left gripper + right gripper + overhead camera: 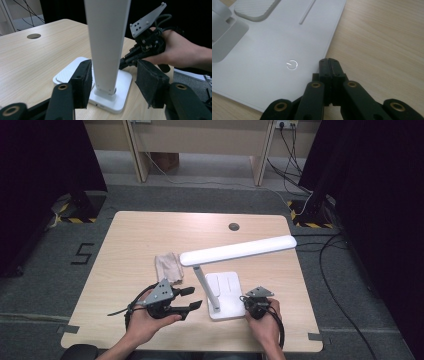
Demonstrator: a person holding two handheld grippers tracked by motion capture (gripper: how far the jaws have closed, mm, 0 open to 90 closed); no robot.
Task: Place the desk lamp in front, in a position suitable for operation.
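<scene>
1. A white desk lamp point(220, 290) is seen standing on the wooden table point(130, 245), between the two hand-held grippers.

2. The left gripper point(192, 298) is held in the person's left hand point(145, 320), just left of the lamp's upright stem point(106, 45). Its jaws are seen standing apart. In the left gripper view the stem rises between the two padded fingers point(83, 82), with a clear gap to each pad; nothing is pressed.

3. The right gripper point(246, 299) is held in the person's right hand point(265, 325), at the right edge of the lamp base point(227, 295). Its jaws are closed tight on each other, with nothing between them.

4. In the right gripper view the closed fingertips point(329, 65) are seen at the base's edge, just beside a small circular power mark point(292, 65) on the white surface. Whether the tips touch the base cannot be told.

5. The lamp head point(239, 250) is seen as a long white bar, stretching above and beyond both grippers towards the table's right side.

6. A crumpled beige cloth point(168, 266) is noted lying on the table just beyond the left gripper, beside the near end of the lamp head.

7. A round cable hole point(234, 226) is noted well beyond both grippers, at the table's far side.
</scene>
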